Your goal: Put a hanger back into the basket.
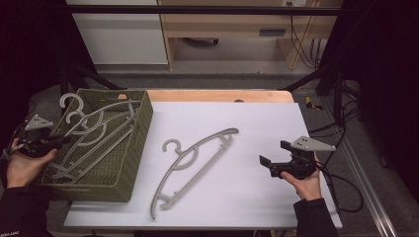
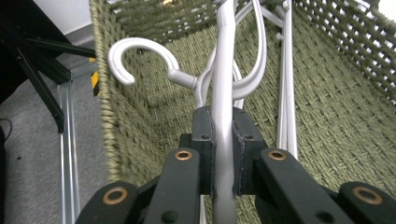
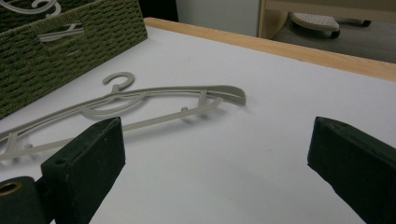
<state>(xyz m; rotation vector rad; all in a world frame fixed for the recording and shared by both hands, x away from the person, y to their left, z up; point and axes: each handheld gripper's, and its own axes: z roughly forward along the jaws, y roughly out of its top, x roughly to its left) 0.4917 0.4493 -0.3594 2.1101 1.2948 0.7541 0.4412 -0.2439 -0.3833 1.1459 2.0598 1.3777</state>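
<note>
My left gripper (image 2: 223, 154) is shut on the arm of a pale grey plastic hanger (image 2: 224, 70), whose hook (image 2: 135, 49) curls up to the left above the rim. In the high view the left gripper (image 1: 62, 141) reaches over the left wall of an olive woven basket (image 1: 141, 128), where a few grey hangers (image 1: 99, 124) lie stacked. Another grey hanger (image 1: 192, 158) lies flat and diagonal on the white tabletop. My right gripper (image 1: 267, 165) hovers open to its right, jaws pointing at it. In the right gripper view that hanger (image 3: 140, 105) lies beyond the open right gripper (image 3: 217, 154).
The basket's side wall (image 3: 56, 51) stands at the table's left. The white surface (image 1: 257, 123) ends in a wooden edge (image 1: 217, 95) at the back. Cables (image 1: 346, 192) trail off the right side. Black frame bars (image 1: 316, 74) rise behind the table.
</note>
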